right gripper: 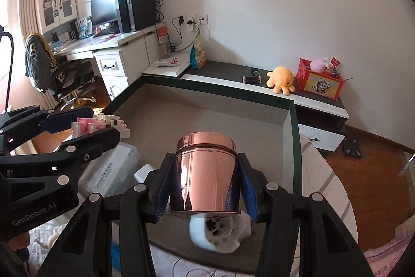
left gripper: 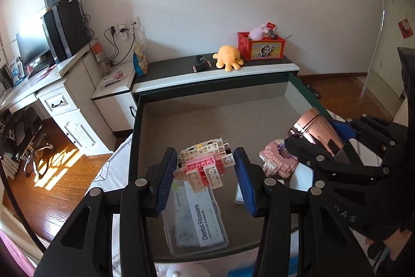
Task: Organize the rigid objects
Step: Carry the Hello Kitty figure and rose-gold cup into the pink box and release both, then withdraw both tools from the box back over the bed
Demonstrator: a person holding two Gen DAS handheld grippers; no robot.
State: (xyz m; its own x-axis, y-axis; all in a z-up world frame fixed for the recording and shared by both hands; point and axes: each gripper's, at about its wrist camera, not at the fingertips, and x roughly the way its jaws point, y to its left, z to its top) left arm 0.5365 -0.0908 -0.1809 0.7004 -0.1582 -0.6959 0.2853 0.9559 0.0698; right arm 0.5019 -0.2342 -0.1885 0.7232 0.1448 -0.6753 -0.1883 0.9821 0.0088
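Note:
My left gripper [left gripper: 205, 173] is shut on a pink and white brick model [left gripper: 205, 165], which hangs above the floor of a large grey box with a dark green rim [left gripper: 135, 121]. The right wrist view shows this left gripper [right gripper: 88, 126] and the brick model [right gripper: 98, 123] at the left. My right gripper [right gripper: 205, 186] is shut on a shiny rose-gold jar [right gripper: 207, 168], upright between the blue pads over the box [right gripper: 294, 147]. The left wrist view has that jar [left gripper: 319, 131] and the right gripper [left gripper: 324, 136] at the right.
In the box lie a clear dental flossers case [left gripper: 199, 220], a second pink brick model [left gripper: 280, 160] and a blurred white object [right gripper: 220, 232]. Behind it, a low shelf carries a yellow octopus plush [left gripper: 227, 57] and a red crate [left gripper: 262, 46]. A desk and chair stand at the left.

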